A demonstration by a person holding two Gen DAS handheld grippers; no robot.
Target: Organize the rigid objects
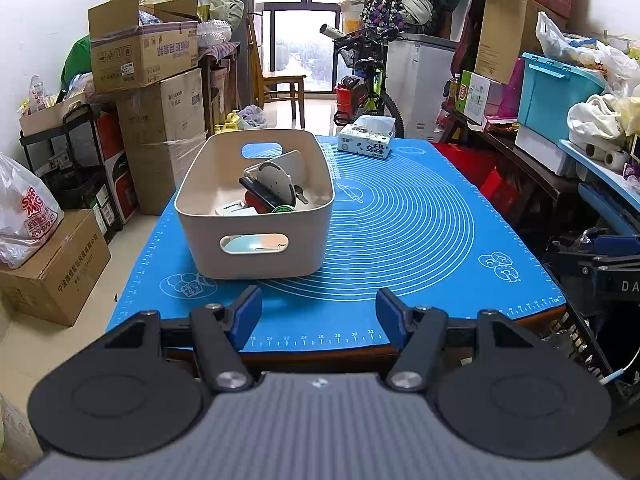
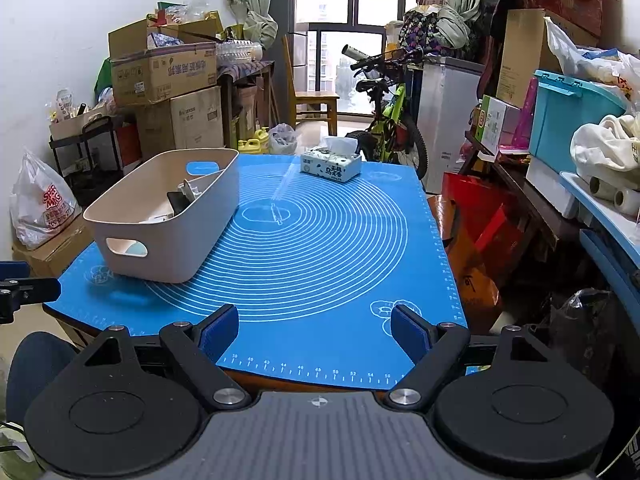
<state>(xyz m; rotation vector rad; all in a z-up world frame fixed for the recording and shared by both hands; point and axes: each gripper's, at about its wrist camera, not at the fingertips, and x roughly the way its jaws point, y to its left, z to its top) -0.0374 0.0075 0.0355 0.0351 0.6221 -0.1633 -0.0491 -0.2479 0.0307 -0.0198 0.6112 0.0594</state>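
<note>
While both grippers are held back at the near counter edge, nothing is gripped: the left gripper fingers are spread and bare, the right gripper fingers likewise. The objects are seen piled inside the bin, left of centre on the mat. Sorting looks finished, judging by the bare mat; a tissue box is left at the far edge.

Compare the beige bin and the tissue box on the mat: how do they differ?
The beige bin is large, open-topped and plain, with cut-out handles; the tissue box is small, closed and printed, with a tissue poking out. The bin sits at the mat's near left and holds assorted items; the tissue box sits at the far edge. Both rest flat on the blue mat.
</note>
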